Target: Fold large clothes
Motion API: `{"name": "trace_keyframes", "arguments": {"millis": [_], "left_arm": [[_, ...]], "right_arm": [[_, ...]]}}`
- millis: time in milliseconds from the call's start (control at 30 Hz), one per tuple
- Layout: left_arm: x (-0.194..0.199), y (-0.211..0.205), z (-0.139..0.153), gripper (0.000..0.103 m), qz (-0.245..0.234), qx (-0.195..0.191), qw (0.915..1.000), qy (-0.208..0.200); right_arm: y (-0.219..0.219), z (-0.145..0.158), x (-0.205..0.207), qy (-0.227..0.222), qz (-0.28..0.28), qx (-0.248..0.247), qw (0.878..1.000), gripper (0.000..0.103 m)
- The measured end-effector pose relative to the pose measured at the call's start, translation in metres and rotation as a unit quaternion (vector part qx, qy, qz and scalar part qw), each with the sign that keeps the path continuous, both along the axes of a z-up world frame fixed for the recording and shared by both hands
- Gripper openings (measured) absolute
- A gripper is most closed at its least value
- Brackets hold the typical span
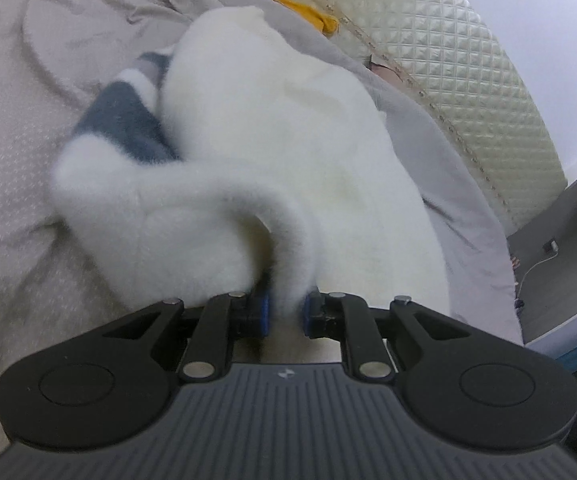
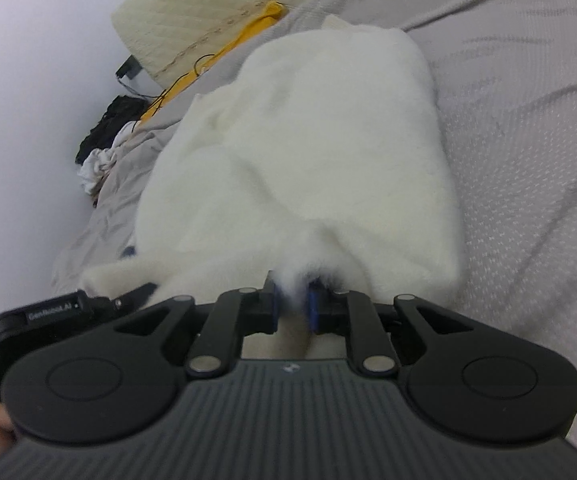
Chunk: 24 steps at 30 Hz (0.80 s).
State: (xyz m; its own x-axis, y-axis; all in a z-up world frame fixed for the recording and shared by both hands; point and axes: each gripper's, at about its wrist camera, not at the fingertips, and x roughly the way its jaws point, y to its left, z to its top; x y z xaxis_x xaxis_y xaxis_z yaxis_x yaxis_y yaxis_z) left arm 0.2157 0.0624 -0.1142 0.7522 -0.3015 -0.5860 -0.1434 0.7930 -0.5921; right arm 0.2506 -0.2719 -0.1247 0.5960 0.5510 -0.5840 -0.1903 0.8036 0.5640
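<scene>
- Two grippers are engaged on one white fleece garment (image 1: 288, 128), which is spread on a grey bedsheet (image 1: 20, 184); a fold along the near edge is judged to be in hand.
- A bunched strip of fleece is clamped between the blue pads of the left gripper (image 1: 286, 314), with the jaws drawn close on it.
- A tuft of the near hem is pinched likewise by the right gripper (image 2: 293, 306).
- A dark blue and white striped part (image 1: 128, 116), apparently a sleeve, is seen protruding at the garment's left side.
- Next, the held edge is expected to be raised and carried across the body toward the far end; both grips should be kept level so that the layers land aligned.
- Possible obstructions: the protruding sleeve, and wrinkles in the sheet.
- Nearby are noted a quilted mattress (image 2: 192, 8), a yellow strip (image 2: 244, 36), a black cable (image 2: 180, 80) and a pile of dark and white clothes (image 2: 102, 144), all beyond the garment.
</scene>
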Motion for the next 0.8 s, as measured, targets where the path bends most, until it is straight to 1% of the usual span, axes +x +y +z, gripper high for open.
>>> {"name": "trace_keyframes", "arguments": {"millis": [100, 200, 267, 333, 400, 433, 533, 633, 700, 800], "left_arm": [[-0.002, -0.001, 0.002, 0.018, 0.001, 0.004, 1.0000, -0.003], [-0.007, -0.001, 0.009, 0.023, 0.003, -0.002, 1.0000, -0.001], [-0.016, -0.003, 0.018, 0.032, 0.002, 0.004, 1.0000, -0.001], [-0.028, -0.008, 0.030, 0.052, -0.009, 0.019, 0.9998, 0.001], [-0.042, -0.014, 0.039, 0.060, -0.019, 0.044, 0.9989, -0.001], [-0.050, -0.019, 0.044, 0.061, -0.031, 0.062, 0.9976, -0.002], [-0.070, -0.037, 0.053, 0.062, -0.065, 0.113, 0.9914, -0.006], [-0.080, -0.059, 0.058, 0.063, -0.111, 0.159, 0.9809, -0.014], [-0.081, -0.073, 0.057, 0.065, -0.129, 0.186, 0.9738, -0.016], [-0.078, -0.091, 0.048, 0.066, -0.147, 0.224, 0.9635, -0.004]], "right_arm": [[-0.001, -0.001, 0.001, 0.001, -0.004, 0.007, 1.000, 0.015], [-0.003, 0.003, -0.003, 0.001, -0.003, 0.009, 1.000, 0.017], [-0.003, 0.005, -0.006, -0.002, 0.000, 0.006, 1.000, 0.018], [-0.004, 0.005, -0.008, -0.003, 0.000, 0.004, 1.000, 0.018], [-0.007, 0.005, -0.011, 0.000, -0.002, 0.011, 1.000, 0.018], [-0.008, 0.004, -0.010, 0.003, -0.004, 0.016, 1.000, 0.018], [-0.014, 0.004, -0.011, 0.012, -0.011, 0.035, 0.999, 0.018], [-0.019, 0.004, -0.015, 0.021, -0.015, 0.052, 0.998, 0.021], [-0.020, 0.006, -0.018, 0.022, -0.014, 0.057, 0.998, 0.024], [-0.020, 0.009, -0.022, 0.018, -0.003, 0.059, 0.998, 0.035]]}}
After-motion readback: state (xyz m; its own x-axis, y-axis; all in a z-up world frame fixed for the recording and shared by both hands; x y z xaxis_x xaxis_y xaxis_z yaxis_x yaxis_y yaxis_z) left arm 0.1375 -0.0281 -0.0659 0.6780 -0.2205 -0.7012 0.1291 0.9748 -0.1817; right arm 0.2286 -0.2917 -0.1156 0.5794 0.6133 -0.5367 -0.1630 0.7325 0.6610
